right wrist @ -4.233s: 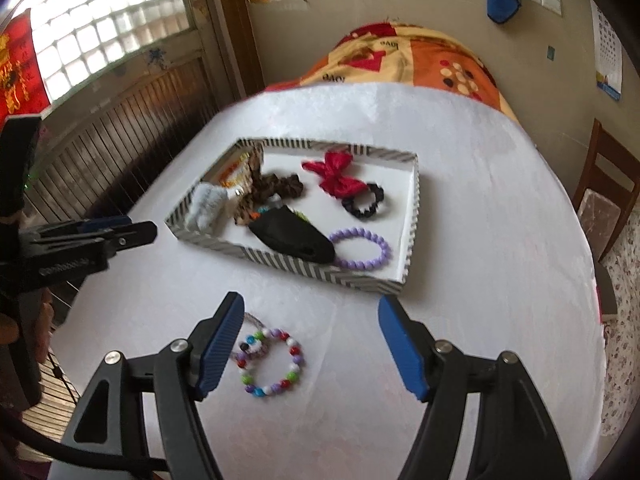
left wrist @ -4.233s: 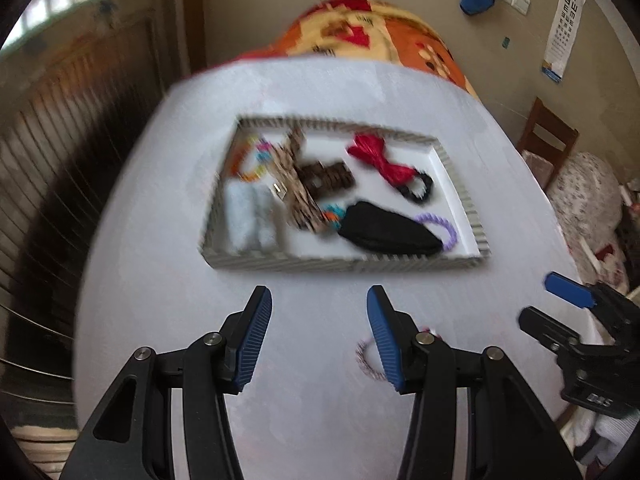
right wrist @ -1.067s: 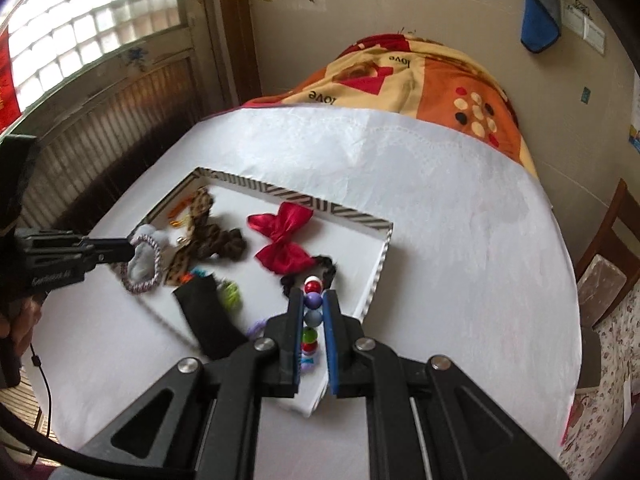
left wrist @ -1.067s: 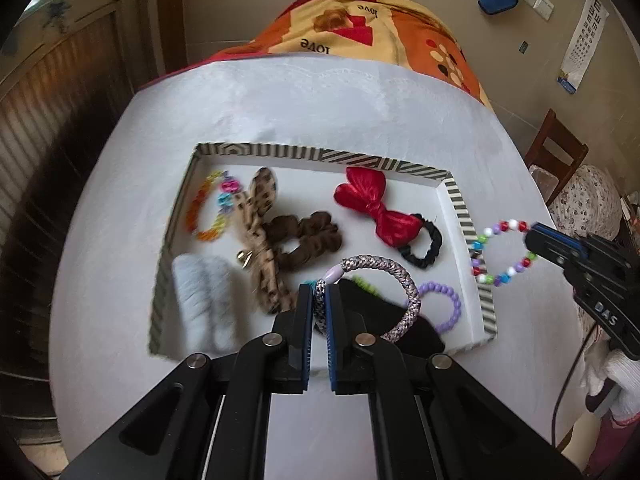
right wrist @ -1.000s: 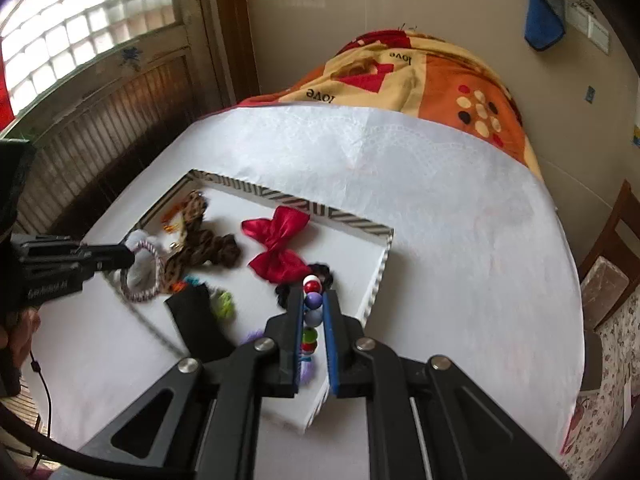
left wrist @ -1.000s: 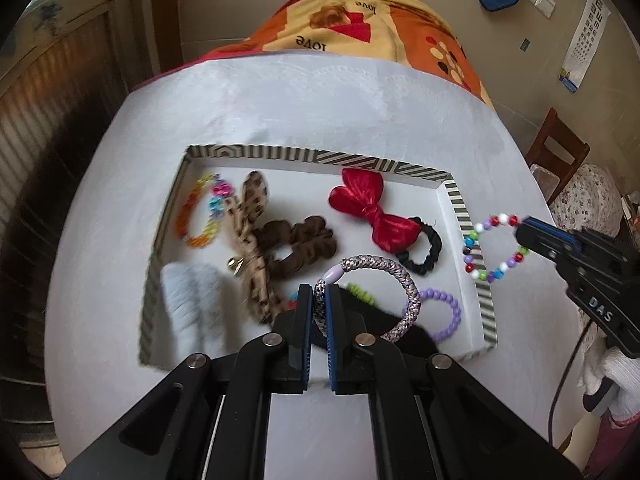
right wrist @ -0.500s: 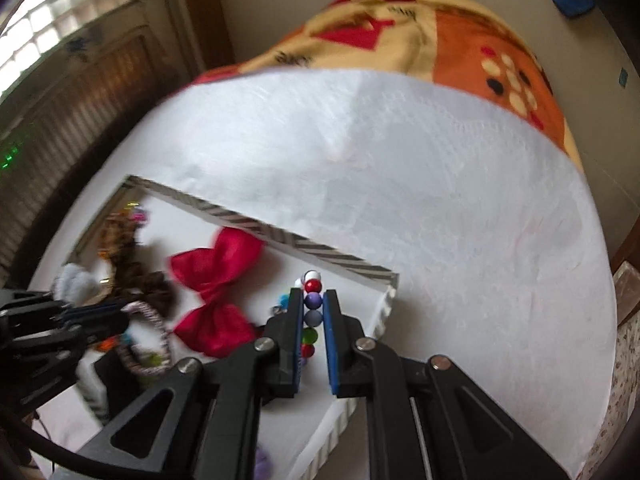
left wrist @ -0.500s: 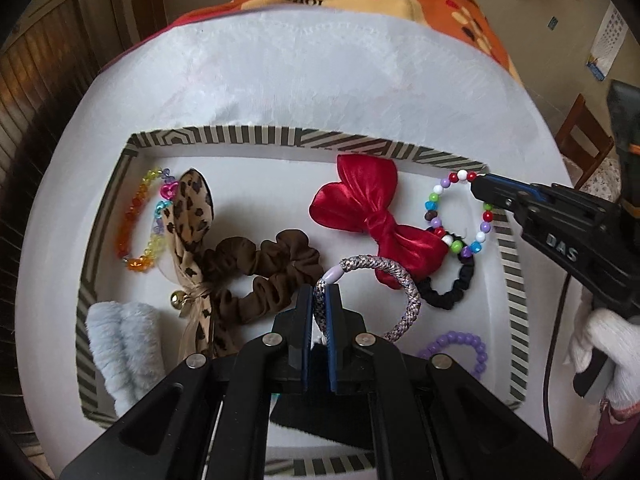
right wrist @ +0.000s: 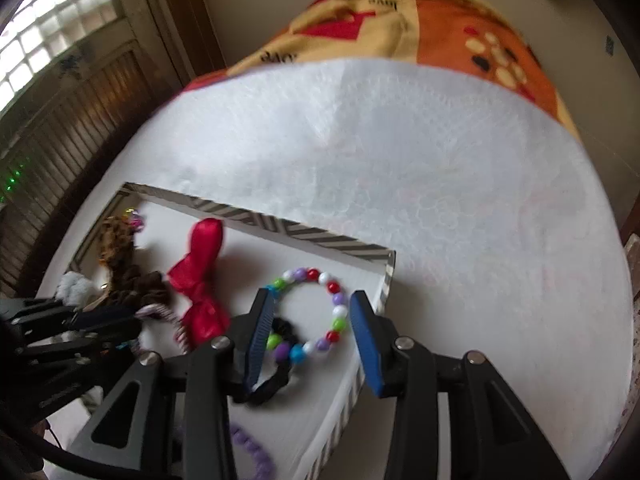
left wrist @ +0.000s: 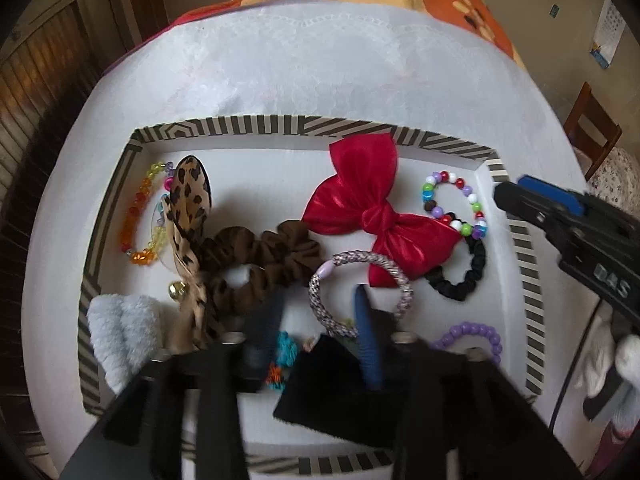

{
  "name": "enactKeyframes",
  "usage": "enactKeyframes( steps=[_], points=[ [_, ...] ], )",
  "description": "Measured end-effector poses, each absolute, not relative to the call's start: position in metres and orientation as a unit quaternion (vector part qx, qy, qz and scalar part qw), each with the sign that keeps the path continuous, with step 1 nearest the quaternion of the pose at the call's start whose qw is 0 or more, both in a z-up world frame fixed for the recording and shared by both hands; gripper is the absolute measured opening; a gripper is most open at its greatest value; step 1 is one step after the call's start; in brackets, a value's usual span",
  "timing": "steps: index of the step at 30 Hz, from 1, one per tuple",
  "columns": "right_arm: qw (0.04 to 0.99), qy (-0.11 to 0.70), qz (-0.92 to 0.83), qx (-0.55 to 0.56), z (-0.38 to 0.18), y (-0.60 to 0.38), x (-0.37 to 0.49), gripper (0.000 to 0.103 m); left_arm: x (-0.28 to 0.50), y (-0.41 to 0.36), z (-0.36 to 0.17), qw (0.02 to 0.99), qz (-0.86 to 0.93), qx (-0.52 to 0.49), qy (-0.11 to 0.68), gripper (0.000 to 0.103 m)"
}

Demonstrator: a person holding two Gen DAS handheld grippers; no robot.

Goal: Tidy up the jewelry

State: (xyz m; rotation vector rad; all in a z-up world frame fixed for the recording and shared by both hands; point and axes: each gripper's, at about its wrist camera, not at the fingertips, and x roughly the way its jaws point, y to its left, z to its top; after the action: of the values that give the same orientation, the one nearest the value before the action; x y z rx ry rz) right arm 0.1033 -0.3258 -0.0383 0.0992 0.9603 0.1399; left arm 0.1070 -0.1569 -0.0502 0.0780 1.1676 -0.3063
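Glass-block window (right wrist: 52, 36) (bright), wooden chair (left wrist: 592, 128)

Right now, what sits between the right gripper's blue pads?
Right wrist view: the multicoloured bead bracelet, lying loose in the striped tray; right gripper jaws just opened, pads clear.

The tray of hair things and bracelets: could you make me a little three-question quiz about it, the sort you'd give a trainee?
1. True or false: the multicolored bead bracelet lies inside the striped tray.
2. Which item does the red bow partly cover? A) black hair tie B) purple bead bracelet C) white fluffy piece
3. Fill in: the jaws of the left gripper and the right gripper both stand ____.

Key: 1 true; 2 A; 3 open. Both jaws have just been opening, and neither bracelet is pinched now.
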Motion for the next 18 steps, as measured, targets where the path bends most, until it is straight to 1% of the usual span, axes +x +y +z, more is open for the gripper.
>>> enactKeyframes(
  steps=[1,2,3,5,12,18],
  points=[
    [0.887,0.455,0.063,0.053,-0.033,-0.326,0.095,0.045,0.102,-0.155,-0.047,0.826,-0.143,0.038,0.544,0.036],
    [0.891,0.447,0.054,0.061,-0.027,-0.326,0.083,0.049,0.097,-0.153,-0.044,0.829,-0.141,0.041,0.540,0.037],
    [0.893,0.442,0.048,0.065,-0.024,-0.326,0.077,0.054,0.092,-0.151,-0.041,0.831,-0.139,0.042,0.537,0.037],
    [0.898,0.431,0.033,0.082,-0.016,-0.326,0.056,0.059,0.083,-0.143,-0.037,0.834,-0.135,0.037,0.534,0.037],
    [0.896,0.432,0.003,0.103,-0.004,-0.304,0.015,0.065,0.061,-0.113,-0.005,0.856,-0.106,0.013,0.507,0.037],
    [0.902,0.420,-0.004,0.102,0.008,-0.275,-0.008,0.066,0.046,-0.086,0.025,0.875,-0.088,0.004,0.476,0.037]
  ],
)
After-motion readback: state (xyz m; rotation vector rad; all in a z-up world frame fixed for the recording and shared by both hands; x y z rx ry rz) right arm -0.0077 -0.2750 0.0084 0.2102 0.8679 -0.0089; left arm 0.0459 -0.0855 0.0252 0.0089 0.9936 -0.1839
